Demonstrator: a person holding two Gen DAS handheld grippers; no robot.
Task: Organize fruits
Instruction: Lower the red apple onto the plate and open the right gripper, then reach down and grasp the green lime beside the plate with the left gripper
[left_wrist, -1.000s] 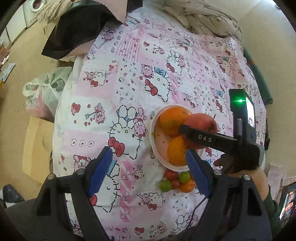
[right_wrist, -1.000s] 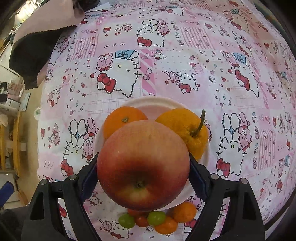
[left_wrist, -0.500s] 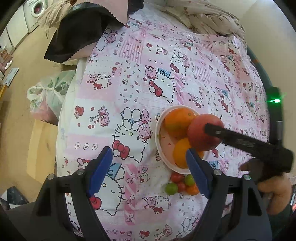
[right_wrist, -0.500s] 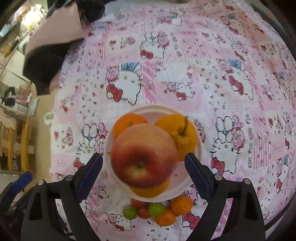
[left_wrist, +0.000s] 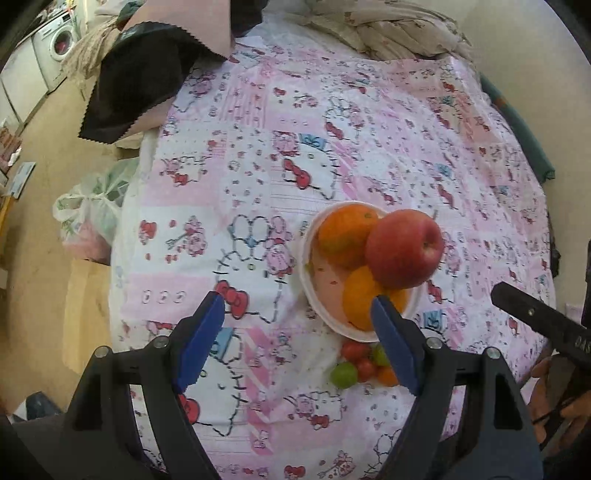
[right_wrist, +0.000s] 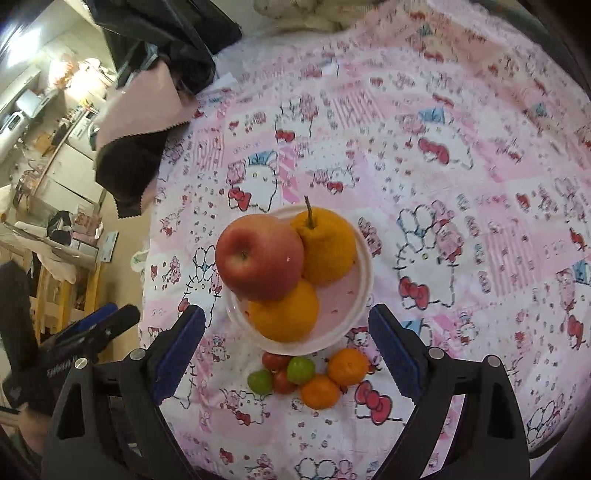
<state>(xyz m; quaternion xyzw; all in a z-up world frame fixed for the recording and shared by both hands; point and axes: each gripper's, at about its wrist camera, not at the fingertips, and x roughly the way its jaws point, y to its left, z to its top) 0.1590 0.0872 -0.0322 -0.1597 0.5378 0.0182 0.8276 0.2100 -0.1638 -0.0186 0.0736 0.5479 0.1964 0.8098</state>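
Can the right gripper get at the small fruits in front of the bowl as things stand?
Probably yes. The right gripper is open and empty, and the small fruits lie bare on the cloth between its fingers, just clear of the bowl.

White letters "DAS" stand on the right gripper's (left_wrist: 535, 317) black arm.

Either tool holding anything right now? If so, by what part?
Nothing is held. The left tool and right tool both stand open and empty. The apple rests free on the oranges in the bowl.
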